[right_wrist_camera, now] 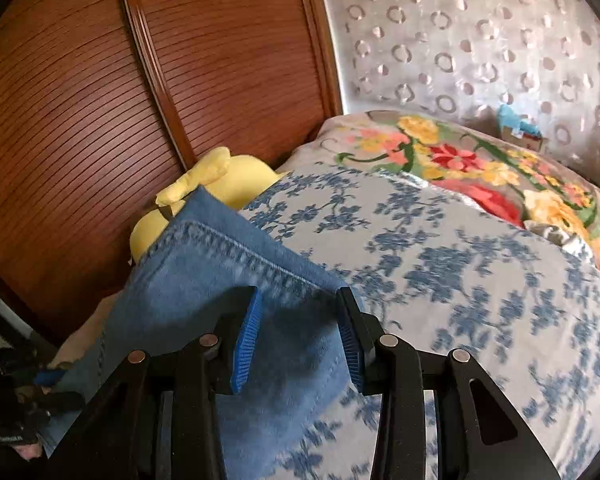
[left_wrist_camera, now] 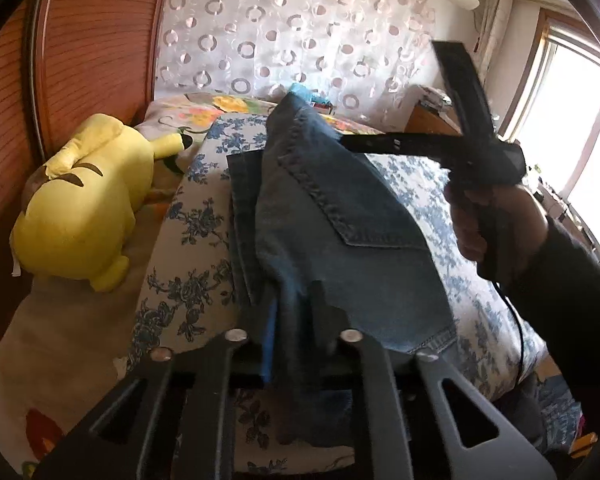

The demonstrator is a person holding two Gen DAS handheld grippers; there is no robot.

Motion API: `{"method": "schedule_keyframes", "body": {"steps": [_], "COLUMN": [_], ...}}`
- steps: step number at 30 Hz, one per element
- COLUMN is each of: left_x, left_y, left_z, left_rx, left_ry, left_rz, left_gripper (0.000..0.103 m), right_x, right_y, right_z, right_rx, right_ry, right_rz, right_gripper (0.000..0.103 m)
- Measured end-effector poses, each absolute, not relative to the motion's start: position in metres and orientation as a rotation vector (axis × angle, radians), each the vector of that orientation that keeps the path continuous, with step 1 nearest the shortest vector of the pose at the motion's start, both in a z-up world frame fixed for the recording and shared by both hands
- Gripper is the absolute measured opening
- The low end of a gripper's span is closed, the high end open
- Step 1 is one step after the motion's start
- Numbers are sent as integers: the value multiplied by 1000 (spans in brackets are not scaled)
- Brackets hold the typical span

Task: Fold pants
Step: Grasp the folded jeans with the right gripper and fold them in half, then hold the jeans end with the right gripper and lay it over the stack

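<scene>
The bed [left_wrist_camera: 460,216], under a blue-flowered quilt [right_wrist_camera: 480,264], carries everything; a wooden headboard [right_wrist_camera: 100,112] stands behind it, and a yellow plush toy [left_wrist_camera: 84,208] lies beside the quilt near that headboard; the pants [left_wrist_camera: 340,232], blue denim, are on the quilt, a flat darker layer below and a back-pocket panel lifted over it; judging by those stacked layers, at least one fold seems made, and the raised part is yet to be laid down and smoothed, with perhaps a further fold to come; the left claw [left_wrist_camera: 296,344] has its fingers drawn close together with denim pinched between them, so it is gripping the near edge of the pants; the right claw [right_wrist_camera: 298,336] has its blue pads [right_wrist_camera: 246,340] set apart, denim lying in the gap between them without being squeezed, so I read it as open around the hemmed corner, not clamped.
</scene>
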State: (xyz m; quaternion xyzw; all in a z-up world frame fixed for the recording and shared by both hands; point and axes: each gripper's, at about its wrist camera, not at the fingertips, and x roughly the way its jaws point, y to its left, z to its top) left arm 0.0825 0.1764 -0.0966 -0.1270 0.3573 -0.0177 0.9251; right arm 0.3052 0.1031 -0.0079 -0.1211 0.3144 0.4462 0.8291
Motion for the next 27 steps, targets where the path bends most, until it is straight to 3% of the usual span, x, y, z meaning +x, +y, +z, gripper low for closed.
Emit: {"method": "schedule_keyframes", "body": {"steps": [3, 7, 10, 27], "left_x": [82, 82, 83, 88], "left_y": [176, 178, 177, 178], "left_z": [-103, -105, -105, -106], "left_rx": [-248, -248, -233, -216], "left_ry": [751, 754, 756, 764], "left_rz": [-21, -22, -18, 2], "left_gripper": [12, 12, 12, 12], "right_x": [310, 316, 317, 320], "right_y": [116, 114, 104, 89], "right_z": [-17, -25, -21, -44], "right_rx": [-292, -296, -258, -169], "right_ry": [659, 663, 705, 843], "right_rz": [935, 898, 899, 986], "right_gripper": [47, 65, 71, 73]}}
